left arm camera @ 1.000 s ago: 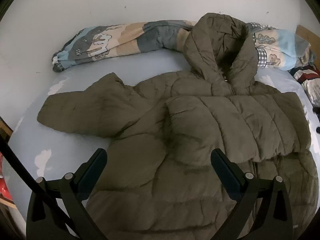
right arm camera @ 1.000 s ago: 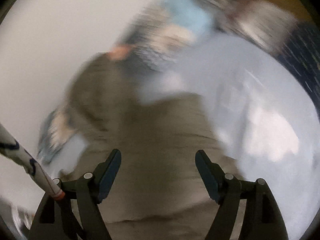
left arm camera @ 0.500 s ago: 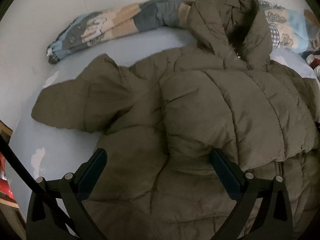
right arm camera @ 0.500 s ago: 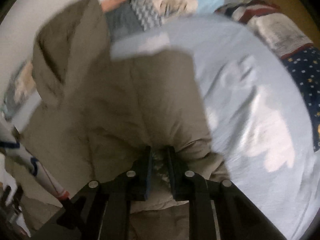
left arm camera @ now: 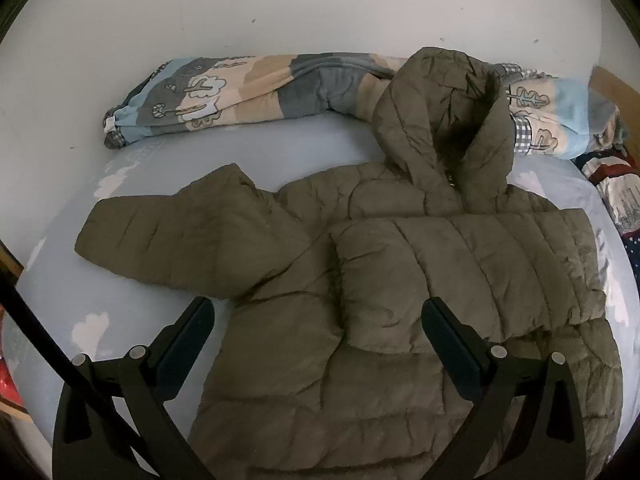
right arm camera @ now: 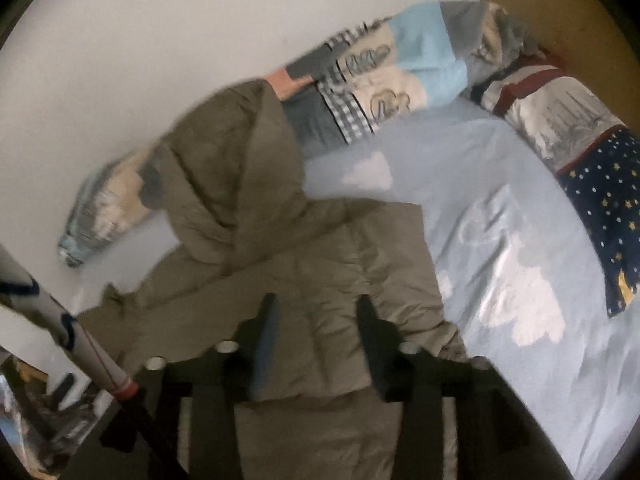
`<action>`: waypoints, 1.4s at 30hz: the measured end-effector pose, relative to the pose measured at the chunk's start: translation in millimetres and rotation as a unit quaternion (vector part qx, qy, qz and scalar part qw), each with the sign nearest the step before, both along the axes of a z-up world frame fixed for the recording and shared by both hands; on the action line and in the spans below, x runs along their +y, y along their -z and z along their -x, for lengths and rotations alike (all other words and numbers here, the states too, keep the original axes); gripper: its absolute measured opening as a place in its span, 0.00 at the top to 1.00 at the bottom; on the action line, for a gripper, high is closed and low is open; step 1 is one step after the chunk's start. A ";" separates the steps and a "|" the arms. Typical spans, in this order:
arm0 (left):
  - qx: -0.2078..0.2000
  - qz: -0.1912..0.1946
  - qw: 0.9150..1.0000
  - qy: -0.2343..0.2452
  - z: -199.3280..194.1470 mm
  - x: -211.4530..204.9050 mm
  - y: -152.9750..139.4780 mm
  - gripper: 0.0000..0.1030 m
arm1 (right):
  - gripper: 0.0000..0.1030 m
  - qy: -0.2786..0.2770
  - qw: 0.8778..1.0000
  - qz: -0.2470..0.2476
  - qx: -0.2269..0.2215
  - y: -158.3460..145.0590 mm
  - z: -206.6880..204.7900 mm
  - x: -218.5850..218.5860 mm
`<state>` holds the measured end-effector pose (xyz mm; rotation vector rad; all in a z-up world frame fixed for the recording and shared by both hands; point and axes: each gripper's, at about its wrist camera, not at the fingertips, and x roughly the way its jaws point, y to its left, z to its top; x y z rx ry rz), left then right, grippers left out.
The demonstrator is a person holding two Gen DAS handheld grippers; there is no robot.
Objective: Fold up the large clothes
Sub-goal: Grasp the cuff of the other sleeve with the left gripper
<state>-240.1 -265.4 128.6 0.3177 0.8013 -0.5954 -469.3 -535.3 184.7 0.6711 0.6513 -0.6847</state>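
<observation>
The right wrist view is blurry, and the bottom of the puffy green jacket (left arm camera: 360,300) is cut off in both views. Both grippers point slanting down at the bed (left arm camera: 60,280). The left gripper (left arm camera: 318,320) is spread wide and holds nothing; the jacket lies flat just past its tips, one sleeve (left arm camera: 460,276) folded over the front. The right gripper (right arm camera: 316,320) has just been opening, with jacket cloth showing between its fingers but not pinched.

jacket (left arm camera: 400,280) on bed (left arm camera: 280,152), blanket (left arm camera: 240,92) behind
</observation>
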 end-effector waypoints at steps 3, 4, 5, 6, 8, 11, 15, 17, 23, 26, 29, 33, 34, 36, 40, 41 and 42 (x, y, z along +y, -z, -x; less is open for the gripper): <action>-0.003 0.007 1.000 0.002 -0.6 7.8 -6.6 0.00 | 0.51 -0.003 1.000 -0.020 -0.022 0.0 18.8 26.5; -0.004 0.011 1.000 0.002 -0.1 10.4 -7.7 0.00 | 0.51 -0.004 0.999 -0.027 -0.023 3.2 24.8 33.6; -0.004 0.016 1.000 0.002 -0.5 13.7 -10.3 0.00 | 0.50 -0.002 0.999 -0.034 -0.021 6.6 31.5 45.8; -0.003 0.019 1.000 0.001 -0.5 16.8 -11.0 0.00 | 0.48 -0.001 0.999 -0.036 -0.017 9.9 34.8 51.7; -0.002 0.022 1.000 0.001 -0.4 20.5 -12.1 0.00 | 0.43 -0.001 0.999 -0.035 -0.013 14.2 41.5 69.4; -0.007 0.015 1.000 0.001 -1.1 23.1 -10.7 0.00 | 0.34 0.002 0.999 -0.038 -0.027 19.5 53.0 95.5; -0.017 0.004 1.000 0.000 -4.3 27.2 -9.7 0.00 | 0.31 0.000 0.999 -0.039 -0.023 33.1 52.9 112.5; -0.025 0.000 1.000 -0.007 -8.8 32.4 -10.2 0.00 | 0.31 -0.014 0.999 -0.033 -0.008 39.4 44.4 116.1; -0.019 -0.010 0.999 -0.031 -28.4 46.0 -3.5 0.00 | 0.31 -0.049 0.997 -0.053 -0.031 50.4 34.0 116.3; -0.007 -0.011 0.999 -0.035 -35.5 48.9 0.9 0.00 | 0.31 -0.082 0.993 -0.073 -0.043 51.7 25.0 118.3; 0.001 -0.011 0.999 -0.039 -42.7 52.7 3.4 0.00 | 0.31 -0.098 0.991 -0.082 -0.031 52.4 18.0 120.6; 0.005 -0.014 0.998 -0.055 -59.0 62.4 7.6 0.00 | 0.31 -0.099 0.993 -0.050 0.027 57.3 11.3 125.2; 0.012 -0.011 0.998 -0.063 -66.9 68.8 9.2 0.00 | 0.31 -0.099 0.993 -0.045 0.036 59.1 10.2 126.3; 0.030 -0.002 0.997 -0.078 -83.6 83.9 12.3 0.00 | 0.31 -0.103 0.993 -0.051 0.038 62.1 10.5 125.4; 0.046 0.018 0.991 -0.124 -125.3 130.8 17.1 0.00 | 0.31 -0.110 0.992 -0.046 0.042 62.6 8.6 125.8; 0.051 0.024 0.989 -0.139 -137.5 145.9 19.4 0.00 | 0.31 -0.112 0.992 -0.043 0.043 62.4 7.0 126.8; 0.057 0.030 0.986 -0.152 -148.5 159.9 22.3 0.00 | 0.31 -0.113 0.992 -0.041 0.046 62.4 5.8 127.9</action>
